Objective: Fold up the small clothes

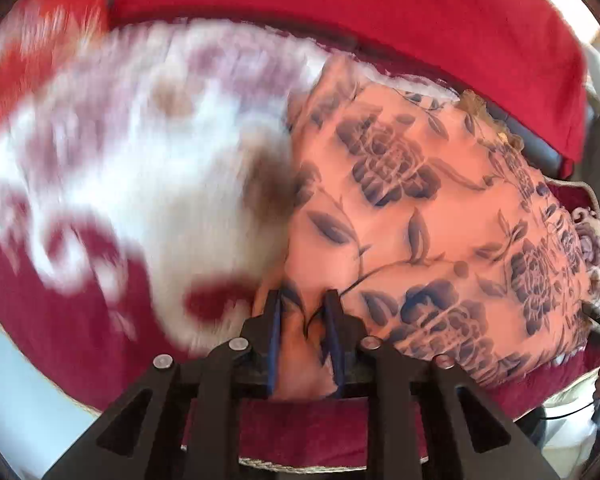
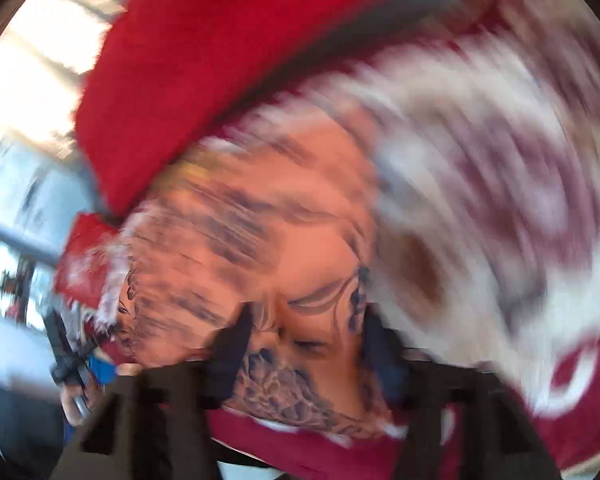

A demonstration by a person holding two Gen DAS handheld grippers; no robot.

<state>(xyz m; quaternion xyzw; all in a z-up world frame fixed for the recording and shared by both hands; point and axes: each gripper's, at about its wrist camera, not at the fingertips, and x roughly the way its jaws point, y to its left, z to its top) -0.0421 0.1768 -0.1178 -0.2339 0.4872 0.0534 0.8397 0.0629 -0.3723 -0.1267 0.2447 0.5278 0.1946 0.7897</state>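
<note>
Left gripper (image 1: 303, 312) has its blue-padded fingers nearly together, a fold of the peach floral cloth (image 1: 440, 208) bunched between them. Right gripper (image 2: 306, 344) stands wider; the cloth's near edge lies between its fingers, though blur hides whether the pads press on it. That cloth is spread over a dark red blanket with white flower patterns (image 1: 112, 184), which covers the whole working surface. Behind it a plain bright red fabric (image 1: 380, 20) drapes across the back. Beyond the blanket's edge, in the right wrist view, a sunlit room (image 2: 40, 80) shows only as pale blur.
</note>
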